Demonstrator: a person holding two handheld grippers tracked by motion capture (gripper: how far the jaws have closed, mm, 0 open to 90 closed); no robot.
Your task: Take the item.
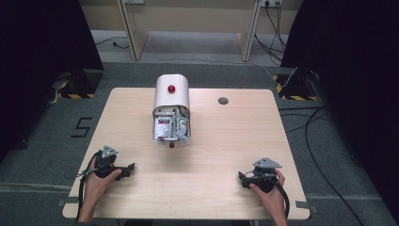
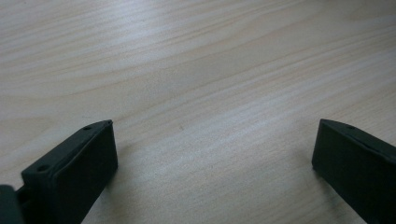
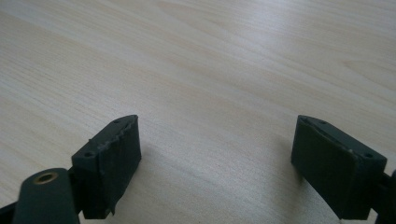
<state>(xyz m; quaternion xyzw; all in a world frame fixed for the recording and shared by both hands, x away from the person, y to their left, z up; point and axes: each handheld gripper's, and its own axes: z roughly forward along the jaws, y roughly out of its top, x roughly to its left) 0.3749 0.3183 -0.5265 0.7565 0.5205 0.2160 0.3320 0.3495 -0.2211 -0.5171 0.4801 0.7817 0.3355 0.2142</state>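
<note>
Two grippers, left gripper (image 1: pixel 128 170) and right gripper (image 1: pixel 243 179), flank one white box (image 1: pixel 171 108).

Bare forearms, no sleeves in sight. Left gripper (image 1: pixel 128 170) and right gripper (image 1: pixel 241 179): black housings, each topped with a grey three-cornered plate, trailing black cables. Jaws blocky and matt black, with small screw holes along the edges (a brass-coloured ring beside one on the right).
</note>
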